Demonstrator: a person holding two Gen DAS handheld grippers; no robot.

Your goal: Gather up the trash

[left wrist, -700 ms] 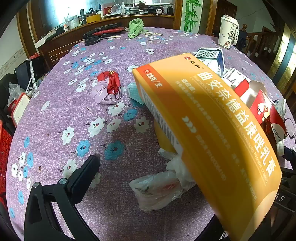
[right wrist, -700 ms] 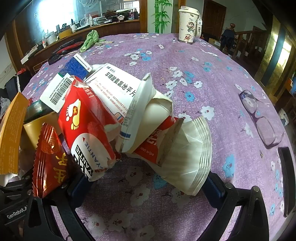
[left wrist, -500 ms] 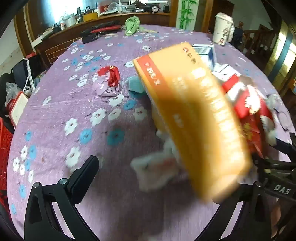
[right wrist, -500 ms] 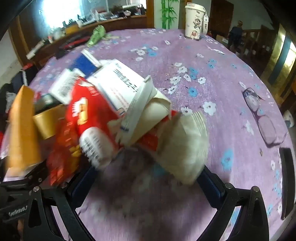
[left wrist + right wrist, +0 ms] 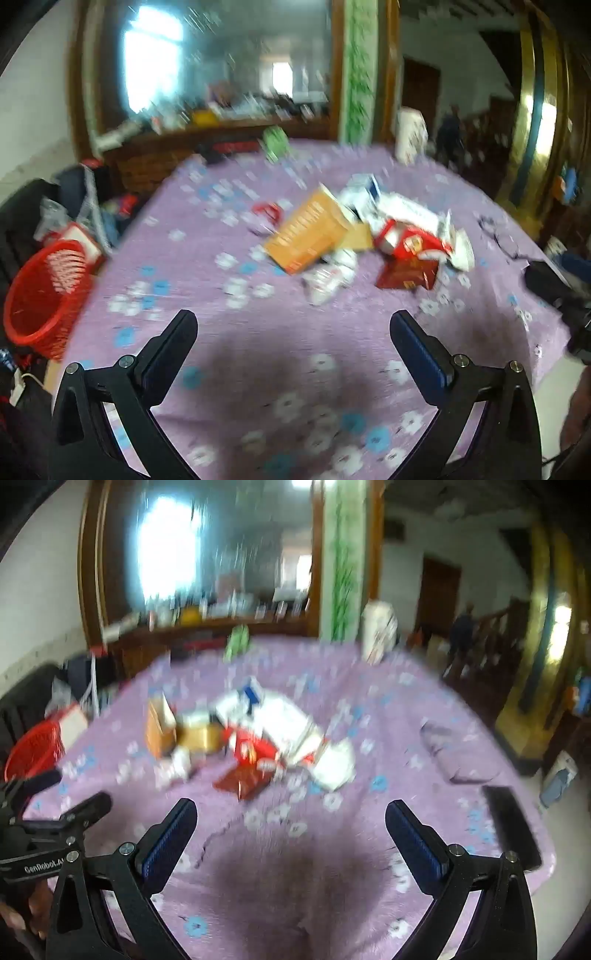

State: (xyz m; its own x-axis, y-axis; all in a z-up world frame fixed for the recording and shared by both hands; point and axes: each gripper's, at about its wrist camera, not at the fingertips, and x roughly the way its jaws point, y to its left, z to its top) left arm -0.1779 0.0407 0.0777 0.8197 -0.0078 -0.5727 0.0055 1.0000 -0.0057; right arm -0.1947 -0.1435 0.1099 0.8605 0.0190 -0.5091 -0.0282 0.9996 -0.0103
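Observation:
Both views are blurred by motion. A heap of trash lies in the middle of the purple flowered tablecloth: an orange box, white cartons, red wrappers, a dark red packet and a crumpled clear bag. My left gripper stands open over bare cloth, well short of the heap. My right gripper is open too, nothing between its fingers, with the same heap ahead of it. The left gripper's body shows at the left edge of the right wrist view.
A red plastic basket stands off the table's left side. A tall white cup and a green cloth sit at the far edge. Glasses and a black flat object lie on the right.
Both grippers have pulled far back and up from the heap; the orange box and wrappers that were right at the fingers now lie well ahead. The view has tilted up.

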